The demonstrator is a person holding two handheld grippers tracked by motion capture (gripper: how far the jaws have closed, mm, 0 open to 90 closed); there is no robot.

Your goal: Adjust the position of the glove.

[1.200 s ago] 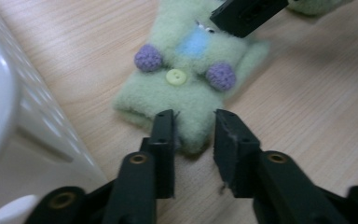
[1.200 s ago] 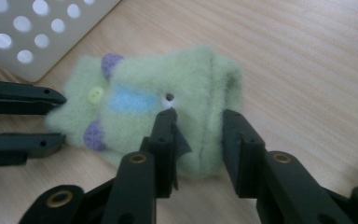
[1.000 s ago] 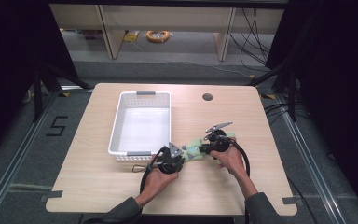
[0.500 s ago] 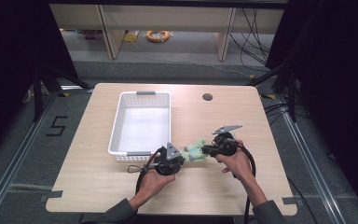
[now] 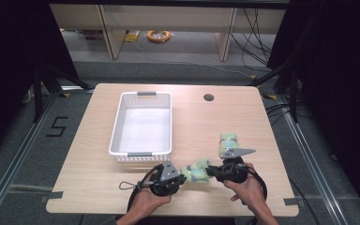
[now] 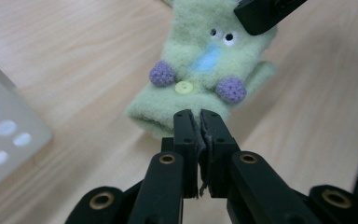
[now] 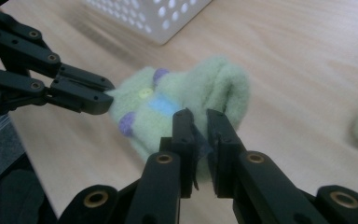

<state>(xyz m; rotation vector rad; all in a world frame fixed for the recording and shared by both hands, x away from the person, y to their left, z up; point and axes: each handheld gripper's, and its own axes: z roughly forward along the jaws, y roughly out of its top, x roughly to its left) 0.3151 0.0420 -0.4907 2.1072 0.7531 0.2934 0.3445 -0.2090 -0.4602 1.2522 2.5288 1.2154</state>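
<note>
While the bench point(image 5: 98, 183) carries the white basket point(image 5: 143, 123) toward its far left, we keep the green sock point(image 5: 196, 170) near the front edge, stretched between our two grippers. A second green sock point(image 5: 228, 140) lies just beyond our right hand. Our left gripper point(image 6: 199, 122) has its jaws closed on the sock's cuff and our right gripper point(image 7: 199, 122) has its jaws pinched narrow on the bunched other end, probably so we can pull it flat or lift it evenly.

White basket point(image 5: 143, 123) walls off the left, second sock point(image 5: 228, 140) beside right tongs point(image 5: 211, 171), bare wood elsewhere
</note>
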